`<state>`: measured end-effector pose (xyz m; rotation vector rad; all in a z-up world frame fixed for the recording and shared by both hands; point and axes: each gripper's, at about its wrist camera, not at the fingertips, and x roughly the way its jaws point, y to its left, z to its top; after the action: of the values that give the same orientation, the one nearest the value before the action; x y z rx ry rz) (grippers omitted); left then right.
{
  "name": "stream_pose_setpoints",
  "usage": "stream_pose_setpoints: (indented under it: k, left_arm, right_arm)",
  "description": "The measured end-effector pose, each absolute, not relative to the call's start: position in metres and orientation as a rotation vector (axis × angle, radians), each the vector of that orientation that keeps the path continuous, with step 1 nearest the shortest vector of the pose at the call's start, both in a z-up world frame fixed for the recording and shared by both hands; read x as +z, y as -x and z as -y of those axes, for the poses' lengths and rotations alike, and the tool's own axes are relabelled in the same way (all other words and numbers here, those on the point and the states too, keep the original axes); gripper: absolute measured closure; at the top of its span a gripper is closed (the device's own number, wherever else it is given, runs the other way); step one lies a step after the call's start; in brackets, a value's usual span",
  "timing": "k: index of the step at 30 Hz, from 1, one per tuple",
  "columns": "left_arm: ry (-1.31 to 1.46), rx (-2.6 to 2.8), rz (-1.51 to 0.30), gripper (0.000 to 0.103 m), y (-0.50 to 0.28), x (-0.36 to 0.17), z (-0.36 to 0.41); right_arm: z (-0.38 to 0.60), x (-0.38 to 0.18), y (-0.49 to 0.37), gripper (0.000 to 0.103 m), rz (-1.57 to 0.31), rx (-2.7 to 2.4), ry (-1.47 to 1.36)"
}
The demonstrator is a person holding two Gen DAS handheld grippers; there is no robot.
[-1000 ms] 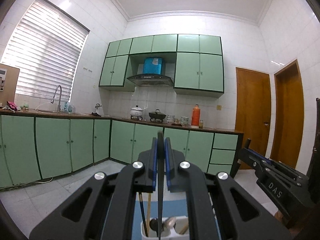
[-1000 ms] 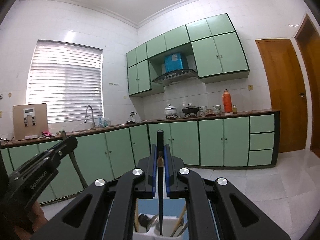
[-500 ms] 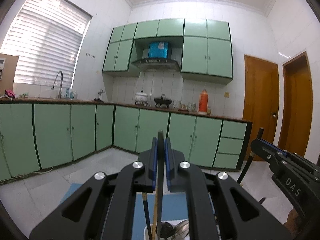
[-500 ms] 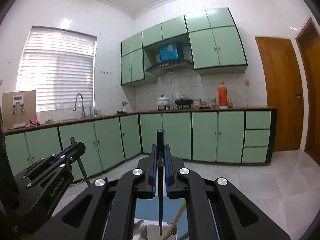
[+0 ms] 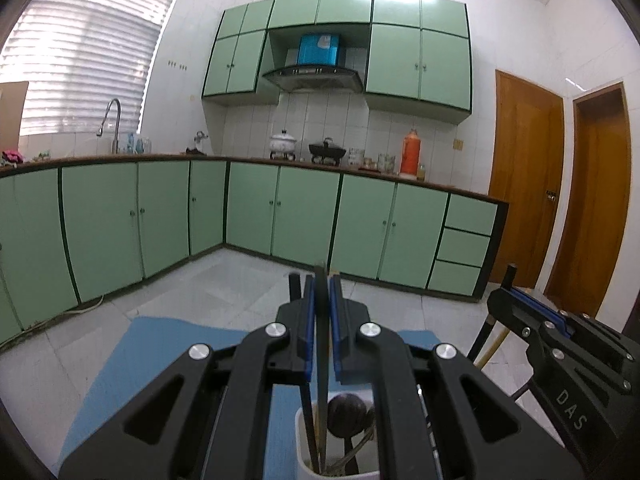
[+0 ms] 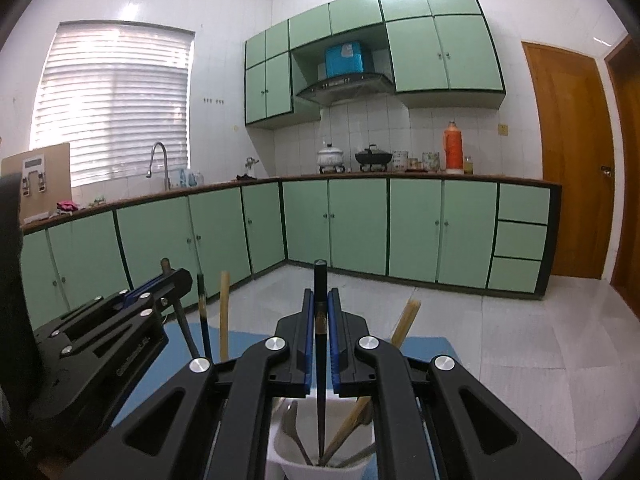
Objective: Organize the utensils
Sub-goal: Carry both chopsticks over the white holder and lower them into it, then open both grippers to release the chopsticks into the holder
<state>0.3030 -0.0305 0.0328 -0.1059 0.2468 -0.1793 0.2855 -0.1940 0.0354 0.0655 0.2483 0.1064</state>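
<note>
Left wrist: "DAS" on hand-held gripper (image 5: pixel 516 314)

Left gripper (image 5: pixel 321 340) black, blue pads (image 5: pixel 307 332), silver screws. Right gripper (image 6: pixel 321 344) same: black, blue pads (image 6: pixel 308 340). Chopstick (image 6: pixel 320 344) in right gripper dark, almost black. Utensil cup (image 6: pixel 320 456) white. Chopsticks (image 6: pixel 404 320) light tan wood. Mat (image 5: pixel 160 352) blue. Cabinets (image 5: pixel 300 216) pale green, dark green edges. Doors (image 5: pixel 524 184) orange-brown wood. Flask (image 6: pixel 454 148) orange. Box above hood (image 5: pixel 319 48) bright blue. Walls (image 5: pixel 512 32) white tile. Blinds (image 6: pixel 112 104) white stripes. Floor (image 6: pixel 520 320) pale grey.
</note>
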Motion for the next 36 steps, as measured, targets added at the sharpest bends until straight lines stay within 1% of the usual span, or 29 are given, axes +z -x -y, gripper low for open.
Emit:
stream_pose_setpoints:
  k: [8,17,21,29,31,36]
  left_arm:
    - [0.095,-0.170,-0.286,0.096,-0.306,0.020,0.028]
    - [0.094,-0.166,-0.272,0.095,-0.294,0.027,0.028]
    - [0.092,-0.166,-0.258,0.089,-0.285,0.030,0.029]
    - [0.082,-0.172,-0.237,0.088,-0.270,0.037,0.034]
    - [0.079,-0.172,-0.228,0.081,-0.264,0.038,0.034]
    - [0.067,-0.178,-0.205,0.080,-0.252,0.044,0.039]
  right_arm:
    - [0.196,0.027,-0.287,0.096,-0.269,0.107,-0.074]
    - [0.204,0.035,-0.278,0.096,-0.250,0.102,-0.073]
    - [0.206,0.041,-0.271,0.095,-0.232,0.096,-0.070]
    - [0.212,0.048,-0.256,0.095,-0.207,0.084,-0.074]
    - [0.212,0.049,-0.253,0.095,-0.203,0.082,-0.072]
    - [0.216,0.052,-0.246,0.094,-0.196,0.078,-0.074]
